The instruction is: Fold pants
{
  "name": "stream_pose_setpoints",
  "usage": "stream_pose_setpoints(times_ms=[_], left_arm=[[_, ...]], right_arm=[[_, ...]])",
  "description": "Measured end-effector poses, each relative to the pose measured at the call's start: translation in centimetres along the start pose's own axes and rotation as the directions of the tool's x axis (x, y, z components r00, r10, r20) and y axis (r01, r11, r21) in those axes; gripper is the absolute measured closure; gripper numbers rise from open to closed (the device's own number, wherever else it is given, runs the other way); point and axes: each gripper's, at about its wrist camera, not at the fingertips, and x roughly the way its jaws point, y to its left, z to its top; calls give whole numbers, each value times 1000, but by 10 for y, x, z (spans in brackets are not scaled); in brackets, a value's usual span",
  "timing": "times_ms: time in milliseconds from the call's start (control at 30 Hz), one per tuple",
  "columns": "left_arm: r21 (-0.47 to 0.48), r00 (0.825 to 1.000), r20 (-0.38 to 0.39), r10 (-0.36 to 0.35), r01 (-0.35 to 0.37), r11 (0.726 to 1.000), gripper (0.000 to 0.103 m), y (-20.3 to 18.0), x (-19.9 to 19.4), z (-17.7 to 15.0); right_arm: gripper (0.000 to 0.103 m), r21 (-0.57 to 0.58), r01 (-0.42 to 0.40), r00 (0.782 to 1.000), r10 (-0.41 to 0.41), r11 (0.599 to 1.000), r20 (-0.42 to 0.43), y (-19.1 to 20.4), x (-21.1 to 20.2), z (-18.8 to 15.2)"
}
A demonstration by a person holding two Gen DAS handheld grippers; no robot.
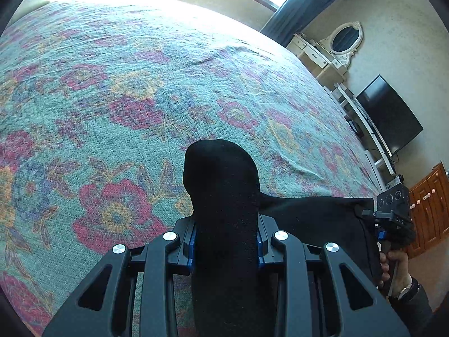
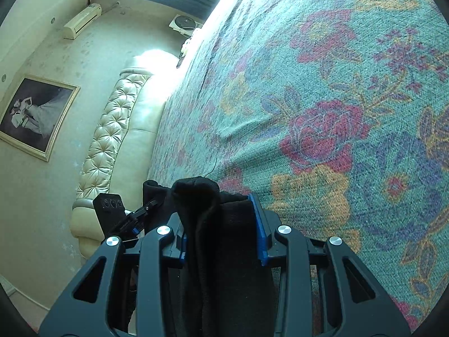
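Right at the bottom centre of each wrist view, my left gripper (image 1: 224,250) and my right gripper (image 2: 221,241) are both pinching thick bunched folds of the black pants (image 1: 221,196), which bulge past the pads and stretch dark between my hands towards the lower right of the left view. Judging by that slump, the cloth is soft, limp and fairly light, so I'd hold at edges or corners, keeping it taut over the floral bedspread (image 1: 126,84) beyond
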Motion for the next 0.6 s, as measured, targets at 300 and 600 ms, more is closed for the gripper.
stream_pose_setpoints(times_ms=[300,600], left_arm=[[-5,1000,-10,6,-6,1000,72,10,10,12],[-8,1000,-21,10,-10,1000,72,17,21,24]], right_arm=[[69,13,-14,1000,14,1000,3,-2,17,19],[69,32,-32,999,32,999,10,-9,27,30]])
